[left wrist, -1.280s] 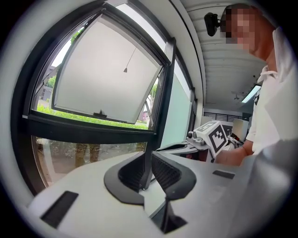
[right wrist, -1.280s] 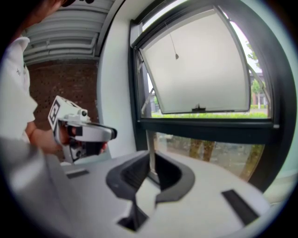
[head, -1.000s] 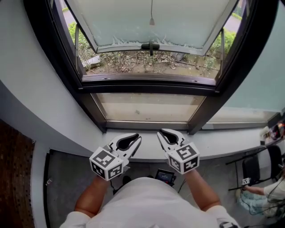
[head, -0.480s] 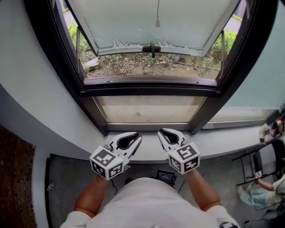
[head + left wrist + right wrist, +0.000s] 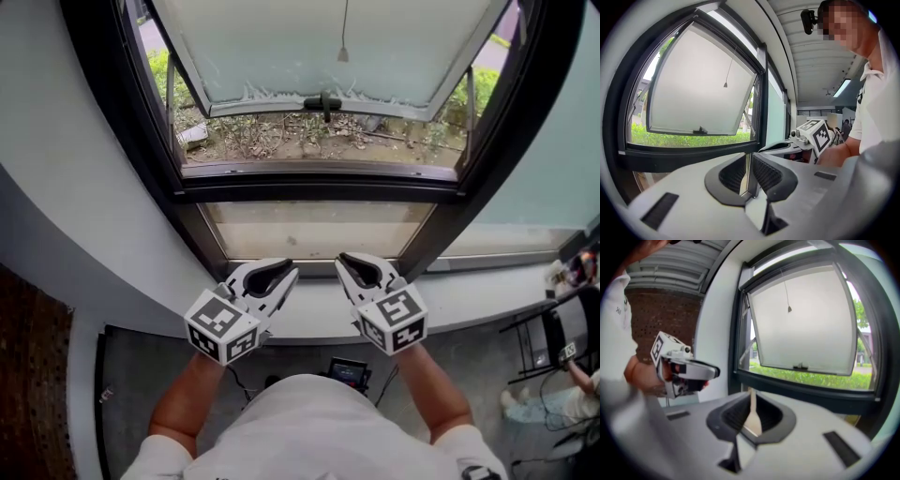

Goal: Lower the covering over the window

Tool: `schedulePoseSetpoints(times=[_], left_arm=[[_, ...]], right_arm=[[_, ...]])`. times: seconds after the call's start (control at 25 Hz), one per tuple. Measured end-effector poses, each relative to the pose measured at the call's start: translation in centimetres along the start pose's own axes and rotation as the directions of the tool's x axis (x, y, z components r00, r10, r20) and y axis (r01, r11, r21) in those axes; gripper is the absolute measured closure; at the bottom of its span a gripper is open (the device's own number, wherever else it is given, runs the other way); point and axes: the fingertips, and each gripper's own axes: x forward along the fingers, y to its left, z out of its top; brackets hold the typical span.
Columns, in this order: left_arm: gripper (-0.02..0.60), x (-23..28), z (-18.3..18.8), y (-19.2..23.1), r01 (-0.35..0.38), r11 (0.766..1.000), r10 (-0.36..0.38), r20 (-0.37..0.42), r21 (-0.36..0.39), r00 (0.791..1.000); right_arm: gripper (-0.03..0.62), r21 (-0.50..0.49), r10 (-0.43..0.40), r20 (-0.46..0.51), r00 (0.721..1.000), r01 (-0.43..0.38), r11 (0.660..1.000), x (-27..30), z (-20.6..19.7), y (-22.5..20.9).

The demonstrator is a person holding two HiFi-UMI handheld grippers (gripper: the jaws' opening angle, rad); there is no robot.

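The approach is judged to be the step in hand, since nothing is being gripped yet. The covering itself is not being shown in any view and is presumably rolled up above the window [image 5: 319, 183]. Only its thin cord [image 5: 344, 23], ending in a small cone-shaped pull [image 5: 343, 54], is being seen hanging before the window's upper middle. The left tool [image 5: 286, 274] and right tool [image 5: 342, 262] are being held below the window, over the smooth white sill [image 5: 469, 298]. Both are being held pressed together, a bare slit between ribbed dark pads, nothing pinched. Next, one tool is being called on to rise, spread and close on the slim pull. The window's frame is being seen as dark and smooth, its tilted-out sash [image 5: 262, 47] as frosted.
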Motion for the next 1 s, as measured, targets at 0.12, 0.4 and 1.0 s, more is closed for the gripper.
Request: schedulePoseSetpoints(times=[0.12, 0.4, 1.0], left_arm=[[0.528, 0.0, 1.6, 0.6, -0.007, 1.0, 0.007, 0.023, 0.03, 1.0], [0.528, 0.2, 5.7, 1.8, -0.028, 0.992, 0.021, 0.058, 0.119, 0.998], [0.528, 2.2, 13.8, 6.5, -0.129, 0.948, 0.101, 0.11, 0.291, 0.989]], right_arm=[[0.568, -0.041, -0.006, 0.021, 1.0, 0.006, 0.999, 0.1, 1.8, -0.3], [0.567, -0.141, -0.04, 0.082, 0.996, 0.051, 0.989, 0.2, 6.9, -1.6], [0.567, -0.297, -0.133, 0.188, 0.973, 0.185, 0.937, 1.2, 16.8, -5.8]])
